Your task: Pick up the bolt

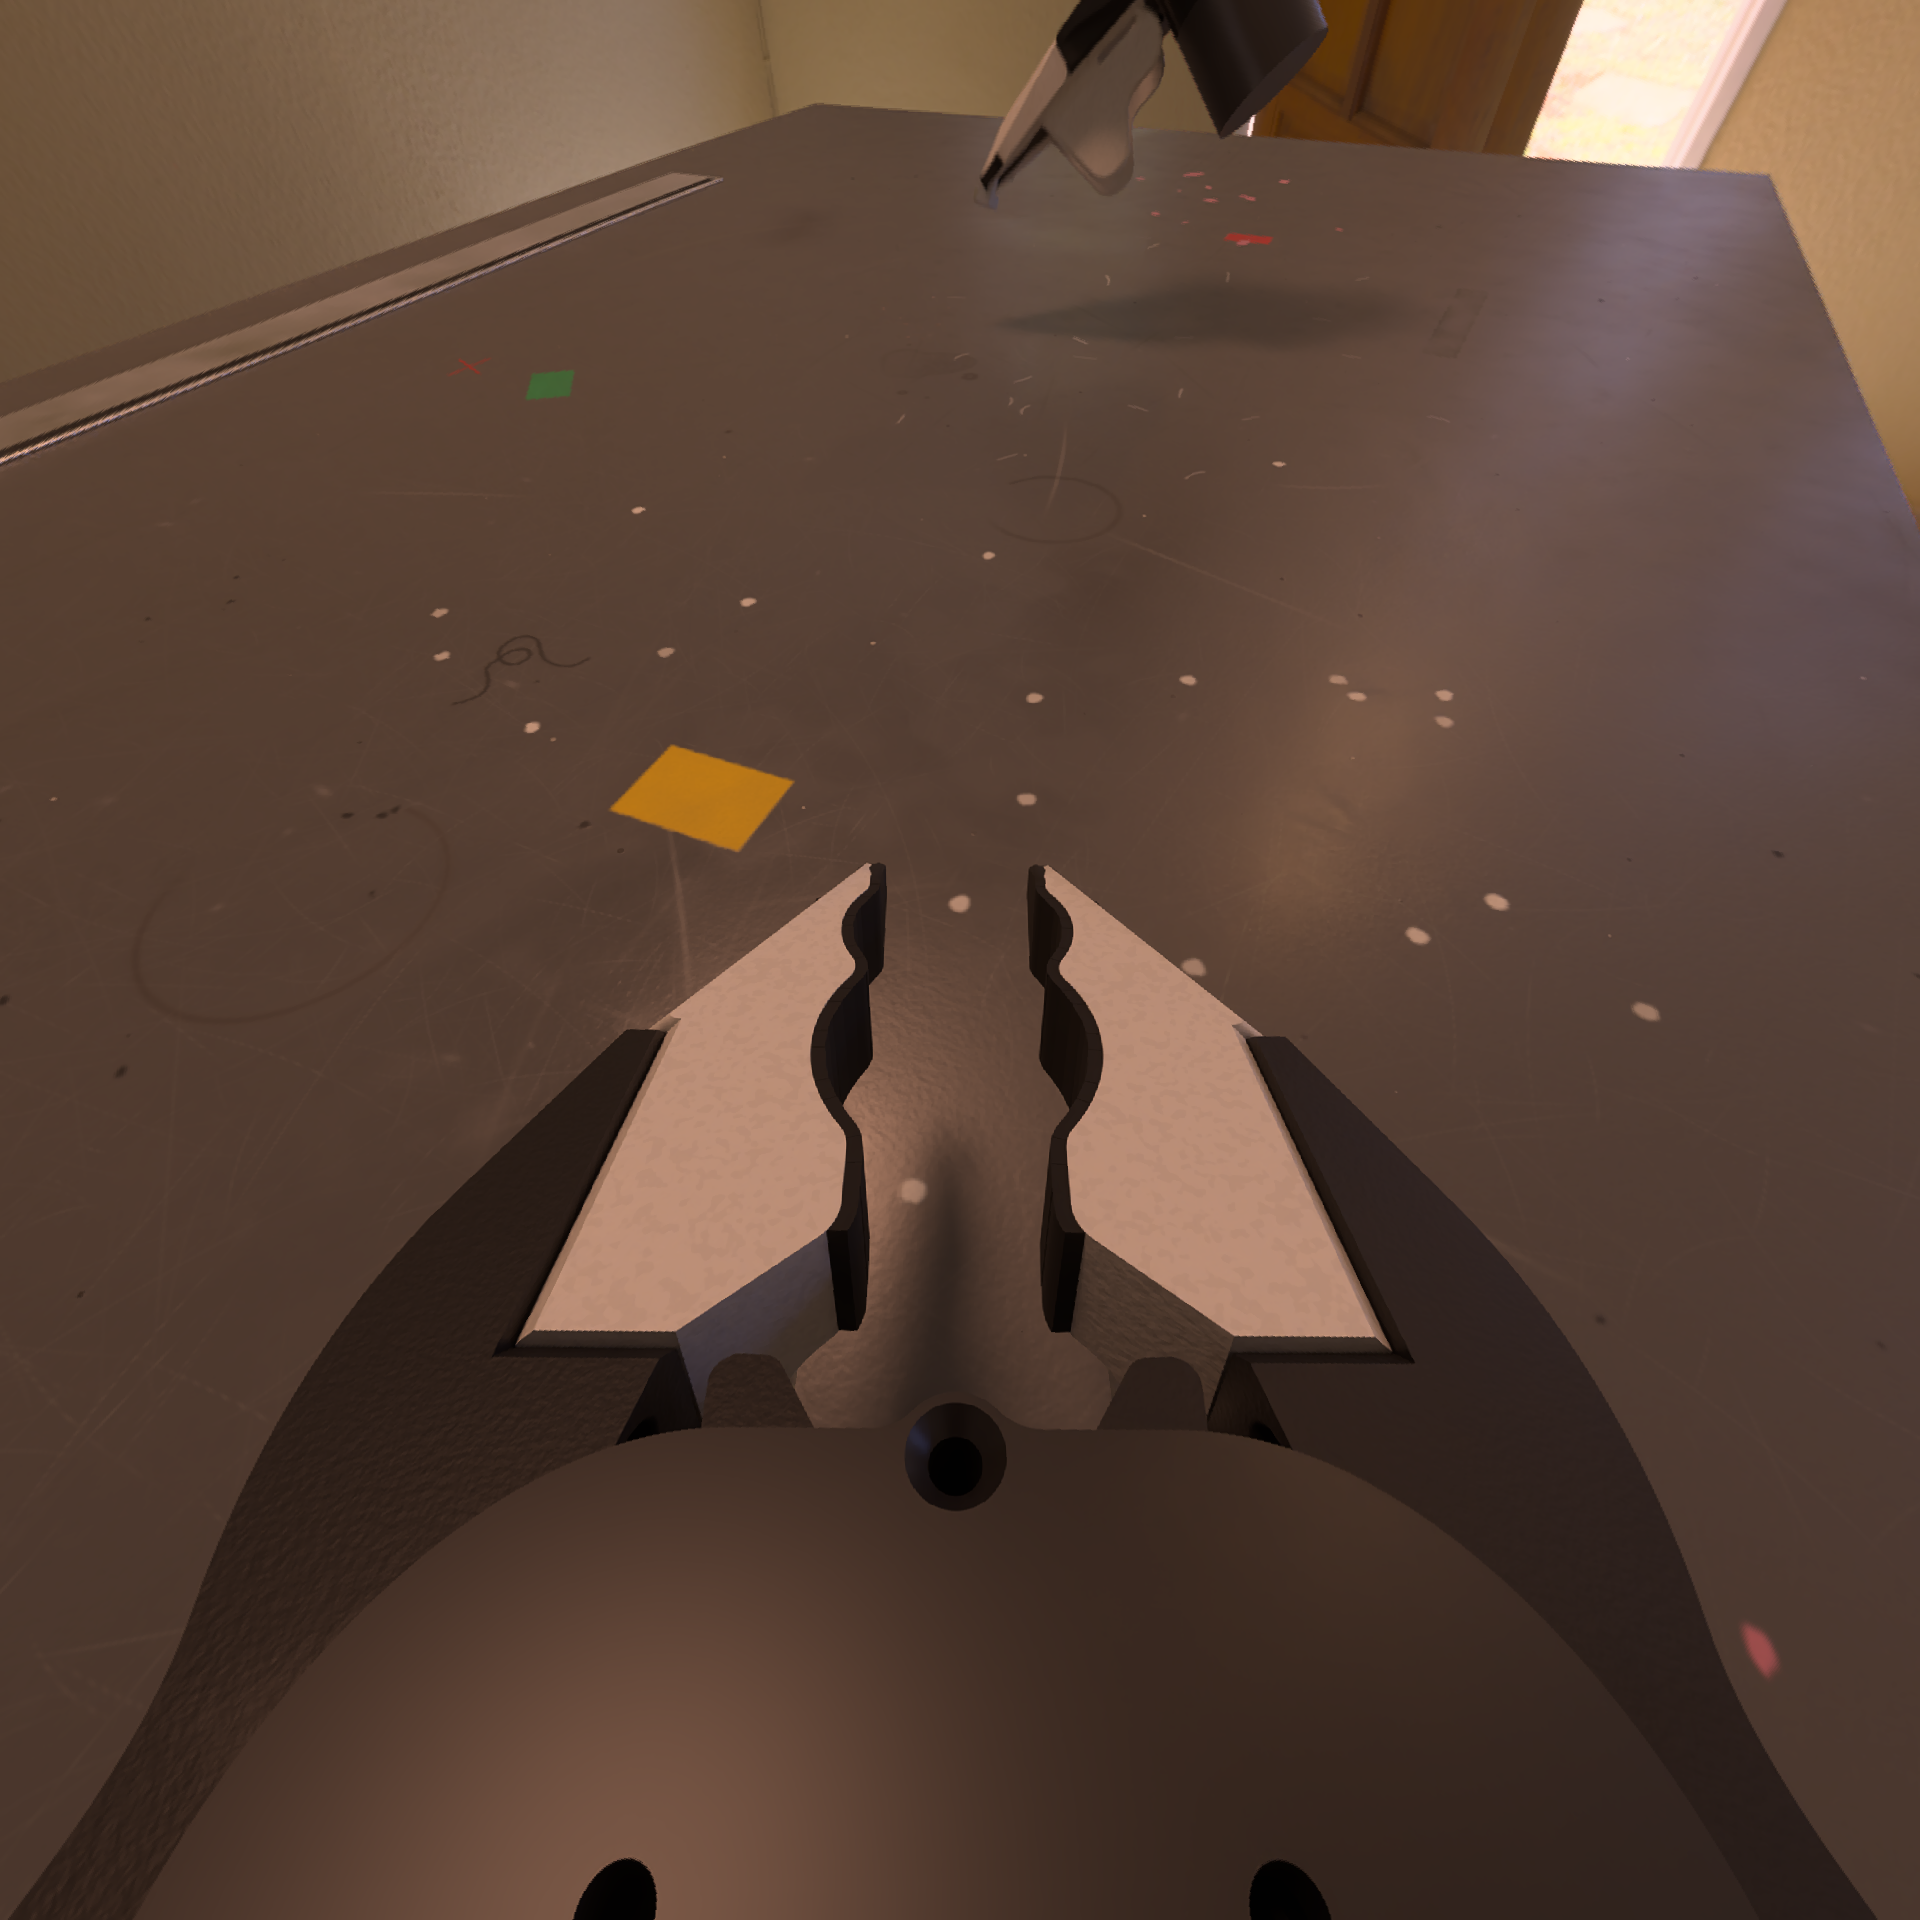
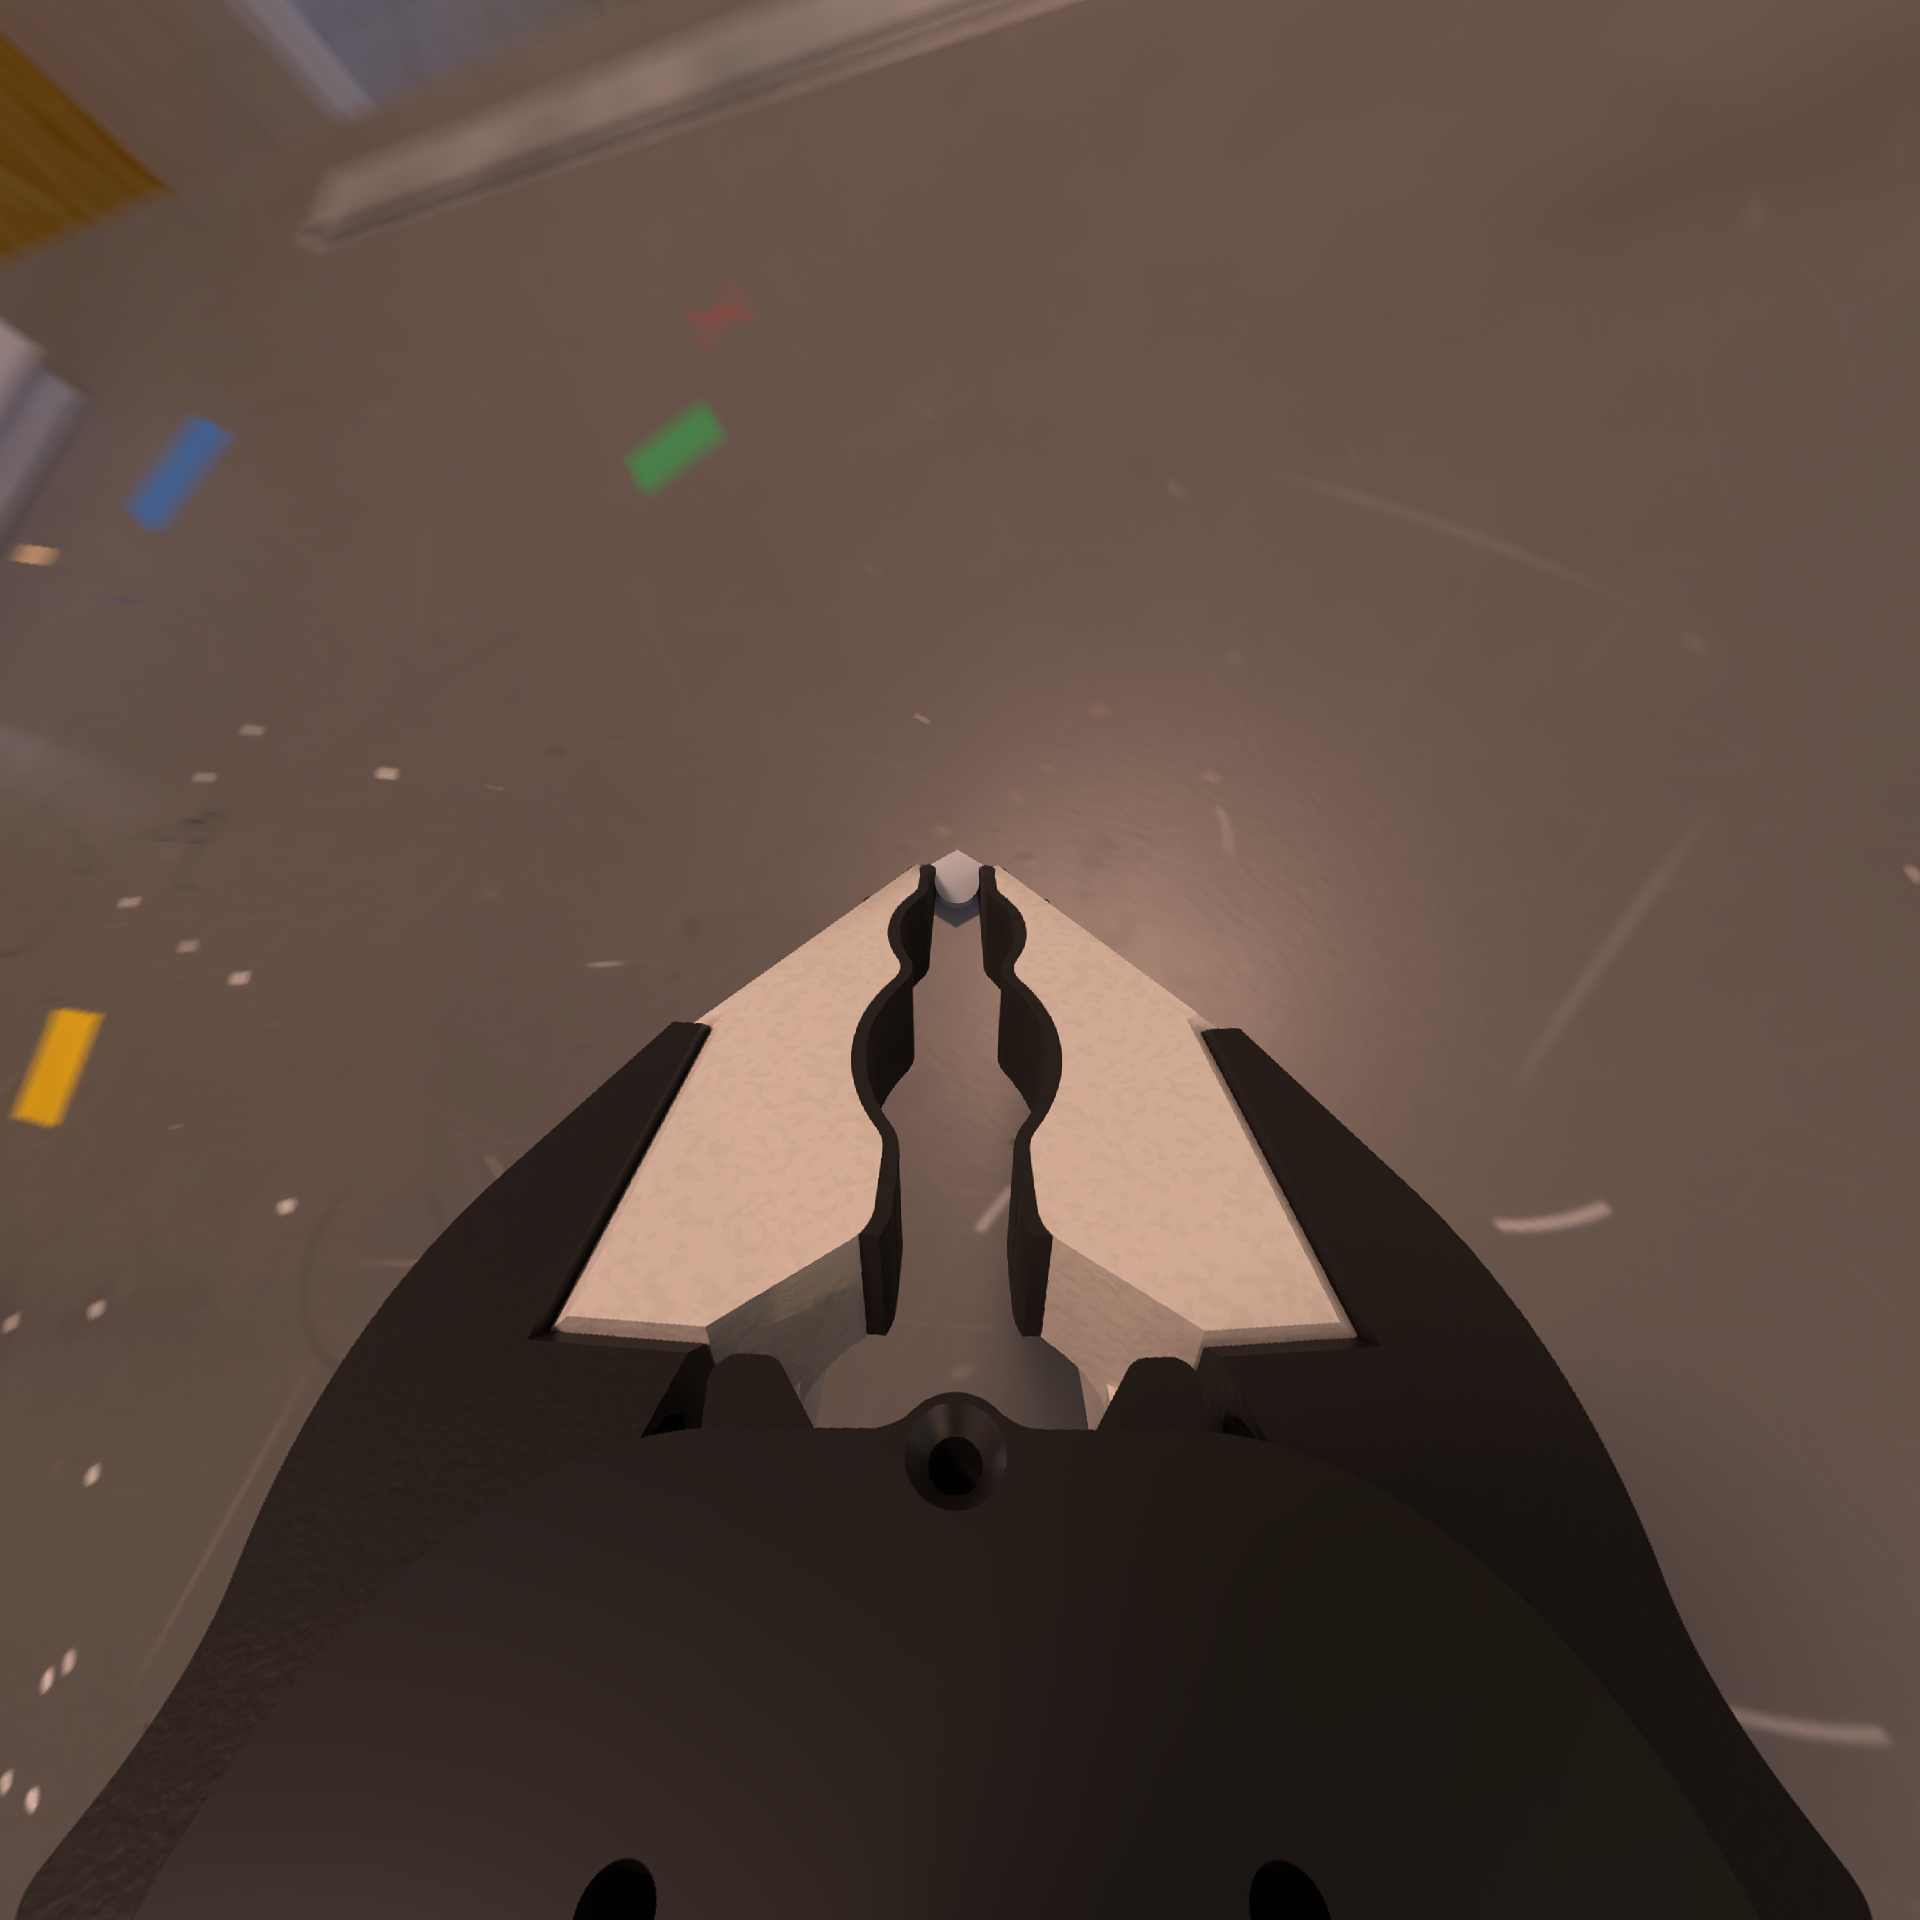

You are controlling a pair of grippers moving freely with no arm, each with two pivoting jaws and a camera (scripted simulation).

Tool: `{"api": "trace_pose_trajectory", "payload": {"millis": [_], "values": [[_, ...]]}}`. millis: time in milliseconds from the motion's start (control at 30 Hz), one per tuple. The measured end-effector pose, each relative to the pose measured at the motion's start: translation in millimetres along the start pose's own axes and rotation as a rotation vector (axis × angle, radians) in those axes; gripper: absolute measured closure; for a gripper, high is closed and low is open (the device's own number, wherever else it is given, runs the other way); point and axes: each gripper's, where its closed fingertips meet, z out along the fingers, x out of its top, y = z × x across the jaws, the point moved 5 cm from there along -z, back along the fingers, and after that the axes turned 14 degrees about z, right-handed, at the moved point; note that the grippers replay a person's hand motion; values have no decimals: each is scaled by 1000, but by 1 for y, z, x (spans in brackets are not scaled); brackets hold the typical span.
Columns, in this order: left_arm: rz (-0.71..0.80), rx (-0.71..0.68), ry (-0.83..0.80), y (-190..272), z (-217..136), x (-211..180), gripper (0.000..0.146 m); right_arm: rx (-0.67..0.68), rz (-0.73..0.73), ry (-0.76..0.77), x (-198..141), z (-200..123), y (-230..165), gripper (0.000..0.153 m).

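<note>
Pale grey metal, that's the bolt (image 2: 956,891), and it sits pinched right at the very tips of the right gripper (image 2: 956,883), jaws drawn in tight on it, only a small rounded end peeking out ahead of the fingertips. Below and beyond it, the dark scuffed counter (image 2: 1351,520) with a green patch (image 2: 675,447) off ahead-left. From the left wrist view, the right gripper (image 1: 992,187) looks to hang clear of the counter far ahead, so I'd judge the lift is underway. Over to the left gripper (image 1: 956,883): released, jaws parted, nothing between them, a yellow patch (image 1: 701,797) just ahead-left of its tips. The bolt should be stiff, small, light, and slick; a tip pinch like this looks precarious, and seating it deeper in the notched pads would hold safer
</note>
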Motion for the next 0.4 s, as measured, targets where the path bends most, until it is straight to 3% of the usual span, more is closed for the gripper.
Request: {"api": "trace_pose_trajectory", "payload": {"millis": [100, 200, 300, 400], "values": [[5, 0, -3, 1, 0, 0, 119, 173, -116, 103, 3, -20, -42, 145], [0, -7, -7, 1, 1, -1, 119, 351, -356, 166, -14, -54, -120, 145], [11, -22, -11, 3, 2, 0, 118, 495, -626, 96, -68, -79, -204, 145], [46, -62, -20, 11, 3, 0, 118, 596, -819, -76, -147, -76, -263, 145]]}}
